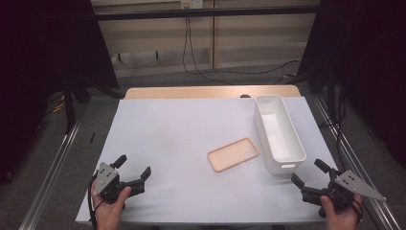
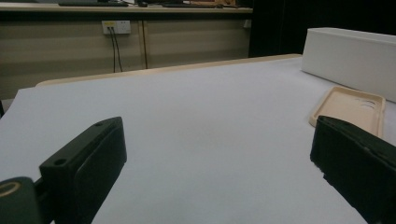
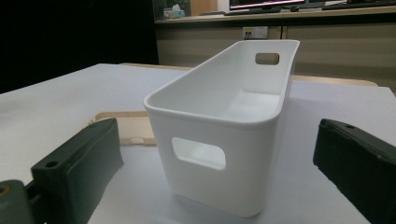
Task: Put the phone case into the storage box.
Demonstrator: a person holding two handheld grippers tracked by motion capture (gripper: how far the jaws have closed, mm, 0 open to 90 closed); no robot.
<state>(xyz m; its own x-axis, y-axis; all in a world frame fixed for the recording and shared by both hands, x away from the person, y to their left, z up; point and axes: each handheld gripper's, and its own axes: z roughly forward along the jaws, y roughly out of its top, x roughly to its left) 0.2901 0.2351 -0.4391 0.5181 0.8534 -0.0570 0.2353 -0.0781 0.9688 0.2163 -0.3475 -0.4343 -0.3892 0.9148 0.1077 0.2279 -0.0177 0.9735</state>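
A beige phone case [image 1: 233, 154] lies flat, hollow side up, near the middle of the white table top [image 1: 182, 129]. Just right of it stands a long white bin [image 1: 278, 132] with handle cut-outs, nothing inside. My left gripper [image 1: 133, 167] rests at the front left corner, open, jaws empty; its own view has the phone case [image 2: 350, 109] and the bin [image 2: 350, 58] off to the right. My right gripper [image 1: 310, 172] sits at the front right, open and empty, just short of the bin's near end [image 3: 219, 135], with the phone case [image 3: 133, 123] behind its left jaw.
The wooden table edge [image 1: 210, 91] runs along the back. Cables [image 1: 191, 52] hang down the far wall to the floor. Metal rails [image 1: 52, 167] flank the table on both sides, and dark curtains close off left and right.
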